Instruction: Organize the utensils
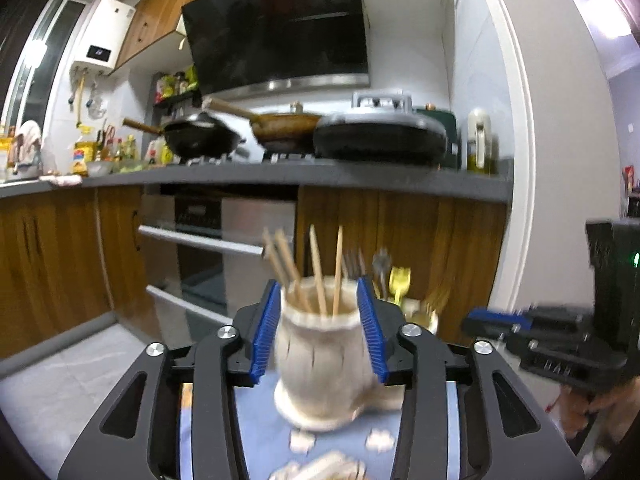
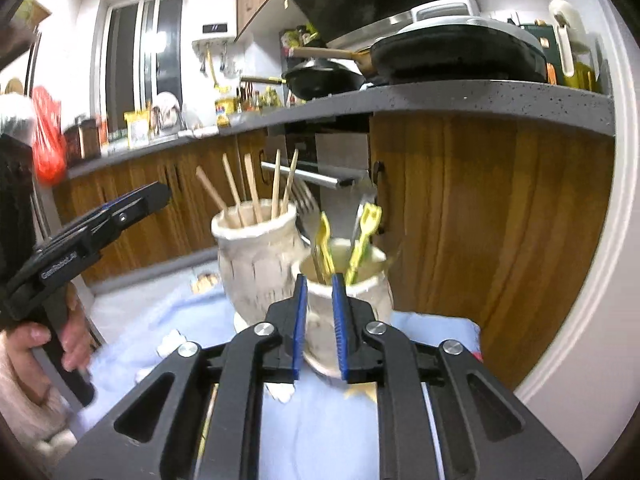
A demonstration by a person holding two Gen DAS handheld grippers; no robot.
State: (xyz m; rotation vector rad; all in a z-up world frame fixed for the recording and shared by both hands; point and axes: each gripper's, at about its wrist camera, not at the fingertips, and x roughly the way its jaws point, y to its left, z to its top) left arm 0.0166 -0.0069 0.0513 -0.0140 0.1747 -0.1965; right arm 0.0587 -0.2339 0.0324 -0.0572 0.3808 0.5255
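On the pale blue cloth (image 2: 168,320) before the wooden kitchen cabinets (image 2: 480,208), my left tongs (image 1: 320,328) stand open around the chopstick jar (image 1: 320,360), my right tongs (image 2: 320,324) open before the smaller jar (image 2: 356,300) at the frame's center.

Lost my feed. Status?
Both grippers open: left gripper straddles chopstick jar, right gripper faces fork jar. Nothing held. Jars side by side, nothing blocking.
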